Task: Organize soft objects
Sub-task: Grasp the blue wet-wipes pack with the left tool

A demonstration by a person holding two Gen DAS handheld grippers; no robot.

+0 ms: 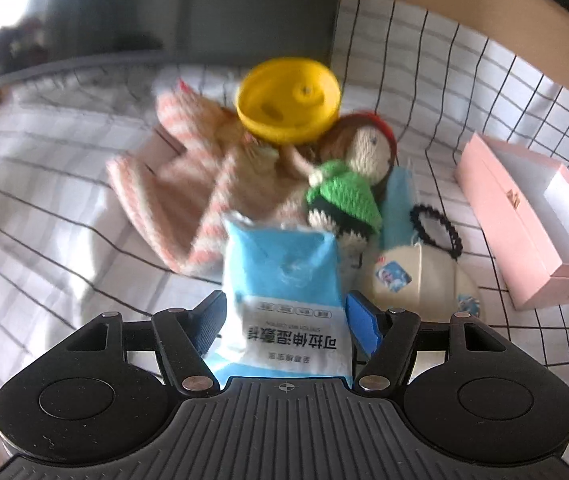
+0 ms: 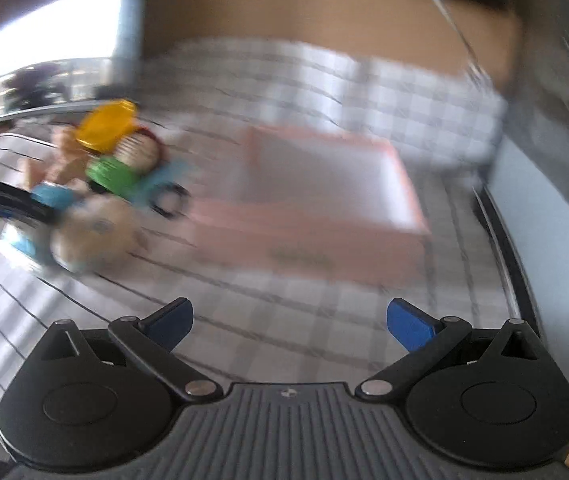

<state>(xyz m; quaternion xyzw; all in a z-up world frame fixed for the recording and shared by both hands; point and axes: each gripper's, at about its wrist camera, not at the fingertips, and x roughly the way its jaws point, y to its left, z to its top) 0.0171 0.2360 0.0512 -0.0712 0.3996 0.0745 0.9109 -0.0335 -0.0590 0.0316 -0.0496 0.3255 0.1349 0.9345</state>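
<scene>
My left gripper (image 1: 284, 316) is shut on a blue and white wet-wipe packet (image 1: 282, 280) and holds it above the checked cloth. Beyond it lie a pink striped knit cloth (image 1: 180, 188), a knitted doll in green (image 1: 344, 176), a yellow bowl (image 1: 288, 98), a cream pouch (image 1: 416, 276) and a black hair tie (image 1: 436, 232). My right gripper (image 2: 288, 320) is open and empty above the cloth. The open pink box (image 2: 324, 200) lies ahead of it. The pile (image 2: 112, 184) shows blurred at its left.
The pink box also shows at the right in the left wrist view (image 1: 524, 216). A dark screen (image 1: 144, 12) stands at the back. A brown wall (image 1: 464, 4) borders the checked cloth (image 1: 44, 220).
</scene>
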